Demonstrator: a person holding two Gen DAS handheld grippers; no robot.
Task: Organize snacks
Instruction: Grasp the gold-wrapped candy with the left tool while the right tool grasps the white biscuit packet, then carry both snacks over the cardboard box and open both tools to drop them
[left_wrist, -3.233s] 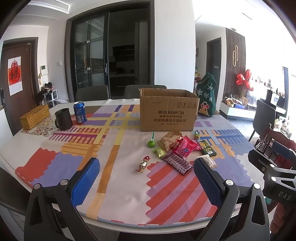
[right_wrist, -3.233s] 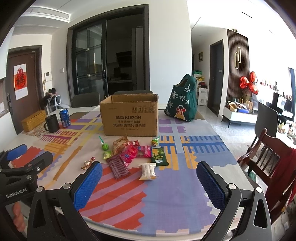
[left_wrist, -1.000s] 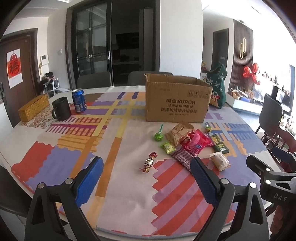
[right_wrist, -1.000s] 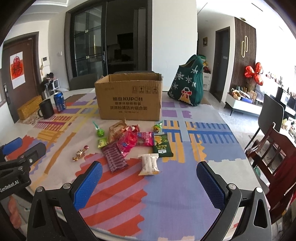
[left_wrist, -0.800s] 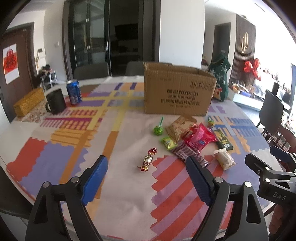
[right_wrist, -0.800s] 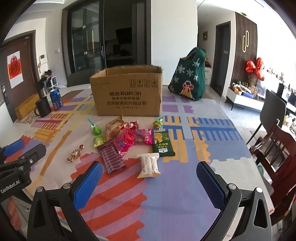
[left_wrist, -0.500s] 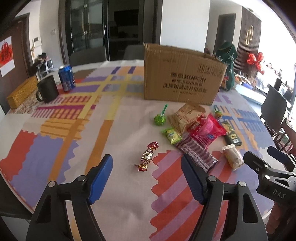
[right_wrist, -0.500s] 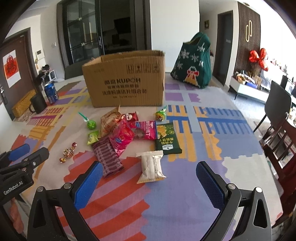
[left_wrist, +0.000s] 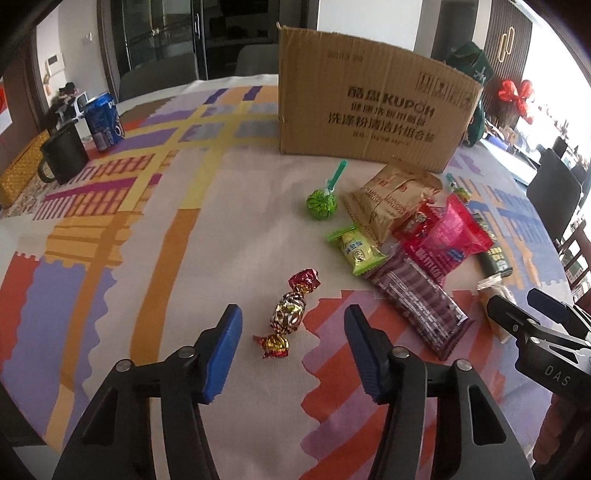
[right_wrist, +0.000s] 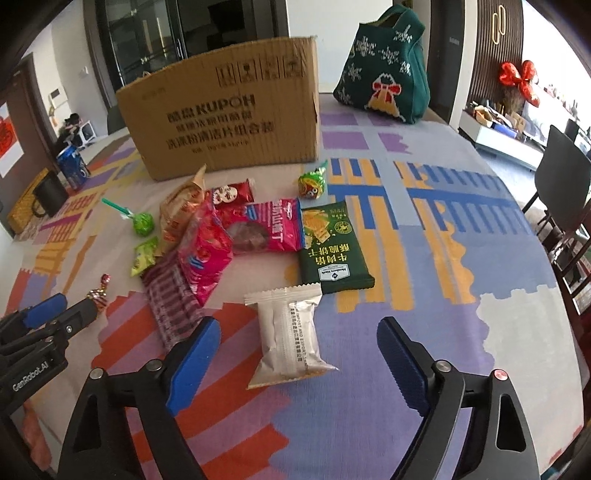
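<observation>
Risk: left gripper (left_wrist: 293, 334), jaws wide, straddling red-gold foil-wrapped candy (left_wrist: 289, 312); slippery twist may squirt out. Right gripper (right_wrist: 297, 356) wide over white pillow-shaped snack pouch (right_wrist: 286, 338); could crush.

A blue soda can (left_wrist: 104, 121) stands beside a black mug (left_wrist: 62, 153); a green Christmas bag (right_wrist: 386, 62) sits behind.

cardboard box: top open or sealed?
Open. In the right wrist view the cardboard box shows a bare, unsealed top edge with no flaps folded across it. Whether anything is inside cannot be seen.
</observation>
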